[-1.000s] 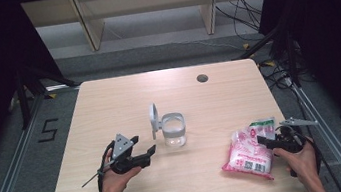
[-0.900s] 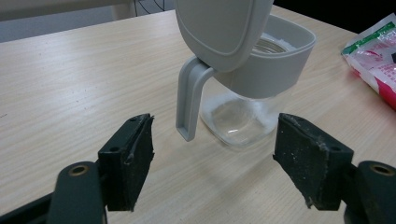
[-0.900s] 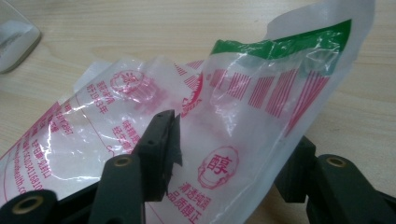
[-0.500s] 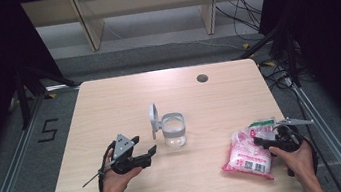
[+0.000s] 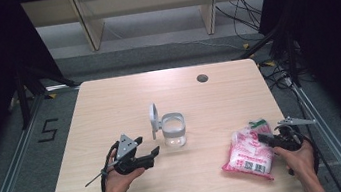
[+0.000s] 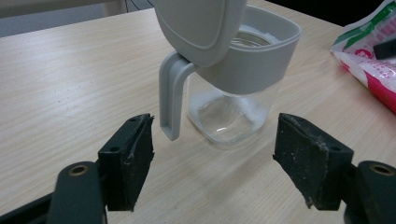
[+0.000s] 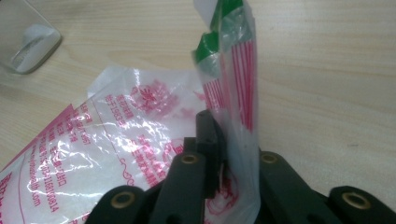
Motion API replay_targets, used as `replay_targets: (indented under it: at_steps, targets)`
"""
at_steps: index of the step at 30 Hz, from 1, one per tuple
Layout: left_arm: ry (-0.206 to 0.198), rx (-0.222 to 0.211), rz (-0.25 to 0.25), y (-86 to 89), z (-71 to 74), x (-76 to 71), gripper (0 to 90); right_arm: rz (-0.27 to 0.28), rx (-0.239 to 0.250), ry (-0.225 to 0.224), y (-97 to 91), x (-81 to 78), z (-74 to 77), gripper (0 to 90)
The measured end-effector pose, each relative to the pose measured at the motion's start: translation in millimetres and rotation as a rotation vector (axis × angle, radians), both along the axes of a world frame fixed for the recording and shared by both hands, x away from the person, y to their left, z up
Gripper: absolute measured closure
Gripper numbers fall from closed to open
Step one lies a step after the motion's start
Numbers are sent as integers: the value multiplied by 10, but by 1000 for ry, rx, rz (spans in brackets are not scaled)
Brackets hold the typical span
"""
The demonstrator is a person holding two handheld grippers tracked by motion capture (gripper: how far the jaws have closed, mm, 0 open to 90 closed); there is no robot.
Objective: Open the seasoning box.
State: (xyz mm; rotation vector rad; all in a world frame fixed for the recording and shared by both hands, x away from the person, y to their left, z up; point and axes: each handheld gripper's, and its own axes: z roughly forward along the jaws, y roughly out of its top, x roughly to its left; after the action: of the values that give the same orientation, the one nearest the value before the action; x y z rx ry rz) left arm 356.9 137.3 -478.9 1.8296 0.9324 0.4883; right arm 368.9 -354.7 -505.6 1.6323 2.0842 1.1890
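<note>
1. In the high view the pink-and-white plastic bag [image 5: 248, 153] lies on the wooden counter [image 5: 124, 102] at the lower right of the frame, its green-striped top end pointing up the picture.
2. The right tongs [image 5: 265, 139] sit at the bag's right edge, held by the right hand [image 5: 298, 156] that comes in from the bottom right corner.
3. In the right gripper view the right tongs [image 7: 224, 140] have just been closing and now pinch a fold of the bag [image 7: 233, 93] between their black jaws; the fold stands upright in the middle of the frame, while the rest of the bag spreads flat to the lower left.
4. The left tongs [image 5: 149, 154] rest at the lower left of the high view, in the left hand [image 5: 117, 176], pointing right toward the jar.
5. In the left gripper view the left tongs [image 6: 212, 161] stand wide, with nothing between the jaws.
6. The clear glass jar [image 5: 174, 132] with a grey collar sits at the centre of the counter, between the two tongs and well apart from the bag; its grey lid [image 5: 154, 120] stands flipped up on its left side.
</note>
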Motion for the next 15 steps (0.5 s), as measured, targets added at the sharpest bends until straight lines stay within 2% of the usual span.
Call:
replay_targets:
  at_steps: [1, 2, 3, 5, 6, 7, 9, 10, 11, 12, 13, 14, 15]
  targets:
    - [-2, 0, -1, -4, 0, -3, 278, 5, -2, -13, 9, 0, -1, 886]
    - [-2, -2, 0, -10, 1, -4, 278, 36, -24, -35, -14, 8, 8, 886]
    - [-2, -2, -6, -12, 1, -2, 278, 29, -11, -16, 18, -16, 27, 887]
    - [2, -7, -12, -21, -11, -2, 280, 44, -31, -48, 9, -9, 46, 888]
    - [4, -6, -11, -24, -13, -6, 281, 35, -30, -50, 31, -29, 67, 891]
    - [4, -6, -11, -24, -13, -6, 281, 59, -54, -85, 21, -30, 105, 900]
    - [3, 0, -13, -35, -12, -13, 281, 74, -60, -130, 58, -71, 193, 900]
    - [1, 3, -22, -38, -19, -10, 281, 79, -58, -139, 84, -98, 238, 900]
    - [6, 1, -19, -48, -25, -18, 281, 59, -42, -126, 134, -142, 276, 900]
    - [7, -5, -21, -60, -31, -22, 281, 89, -73, -178, 120, -129, 293, 900]
    - [10, 5, -23, -66, -30, -29, 281, 61, -40, -153, 167, -175, 328, 900]
    - [8, 2, -22, -79, -34, -31, 281, 93, -61, -200, 150, -165, 347, 900]
    - [8, 5, -31, -82, -39, -28, 281, 103, -59, -218, 159, -180, 373, 900]
